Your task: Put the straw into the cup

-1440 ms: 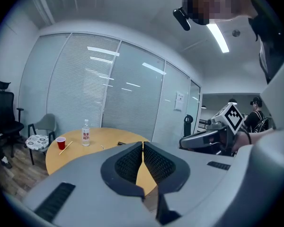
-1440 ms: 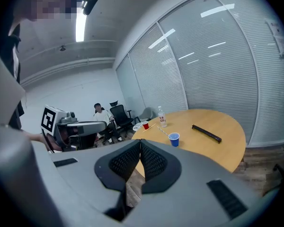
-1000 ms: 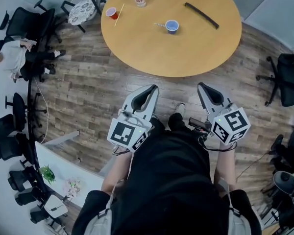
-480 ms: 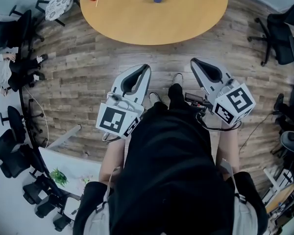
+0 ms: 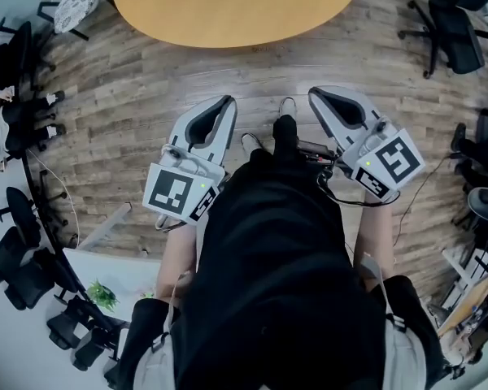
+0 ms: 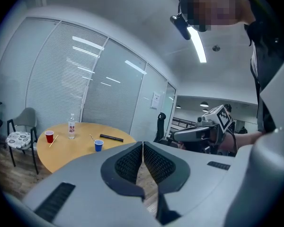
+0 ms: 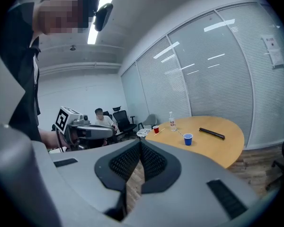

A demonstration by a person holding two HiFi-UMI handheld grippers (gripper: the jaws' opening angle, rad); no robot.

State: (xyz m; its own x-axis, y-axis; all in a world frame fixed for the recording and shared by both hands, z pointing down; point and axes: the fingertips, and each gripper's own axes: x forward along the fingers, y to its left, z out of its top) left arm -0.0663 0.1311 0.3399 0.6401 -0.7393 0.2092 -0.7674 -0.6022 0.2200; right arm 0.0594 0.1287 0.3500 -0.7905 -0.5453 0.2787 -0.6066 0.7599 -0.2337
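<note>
Hanging low in front of the person's body, the left tool (image 6: pixel 142 148) and the right tool (image 7: pixel 140 148) sit side by side over the wood floor (image 5: pixel 130 128), a gap between them, each with its marker cube toward the person. Both are clenched on nothing: in each gripper view the two ribbed pads press together along a thin seam, with no object caught there. The round desk (image 6: pixel 75 150) stands well ahead of both tools, apart from them. On it, far beyond the left tool's tip and off to its left, a red cup (image 6: pixel 49 136) stands upright near the desk's edge. A pale straw (image 6: pixel 53 140) lies flat just beside the red cup, on the side toward the desk's middle. A clear bottle (image 6: pixel 71 126) stands further in. Closer to the line of the left tool's jaws a blue cup (image 6: pixel 98 145) stands upright. A second straw (image 6: pixel 92 136), thin, shows at the blue cup's rim; whether it rests inside the cup or lies behind it is too small to tell. A black bar (image 6: pixel 111 137) lies beyond the blue cup. Seen from the right tool, the same things sit ahead and to its right. A chair (image 6: pixel 20 138) with a patterned seat stands left of the desk
</note>
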